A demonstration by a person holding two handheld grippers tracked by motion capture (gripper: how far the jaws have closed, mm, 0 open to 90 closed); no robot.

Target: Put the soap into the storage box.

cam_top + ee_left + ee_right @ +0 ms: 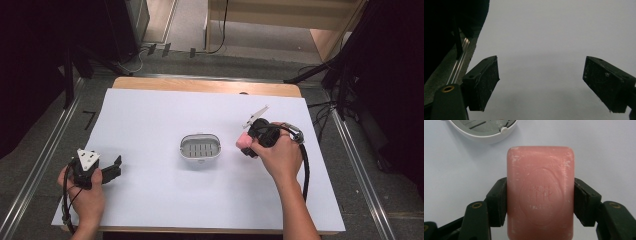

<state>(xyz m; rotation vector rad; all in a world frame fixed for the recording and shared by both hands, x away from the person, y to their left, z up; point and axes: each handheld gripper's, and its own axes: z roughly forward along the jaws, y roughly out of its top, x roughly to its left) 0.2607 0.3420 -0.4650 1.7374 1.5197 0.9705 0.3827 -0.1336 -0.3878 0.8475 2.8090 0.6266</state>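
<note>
A pink bar of soap (540, 192) with an embossed oval sits between the two black jaws of my right gripper (540, 202), which is shut on its long sides. From above, the right gripper (248, 145) holds the soap (243, 143) just right of a white oval soap dish (200, 148) with a slotted grey insert. The dish's rim (484, 137) lies close ahead of the soap. My left gripper (114, 168) rests near the table's front left, open, with only white surface between its pads (486, 80).
A white sheet (150, 115) covers the wooden table. Metal rails (45, 150) run along both sides, and cables and dark stands lie on the floor beyond the far edge.
</note>
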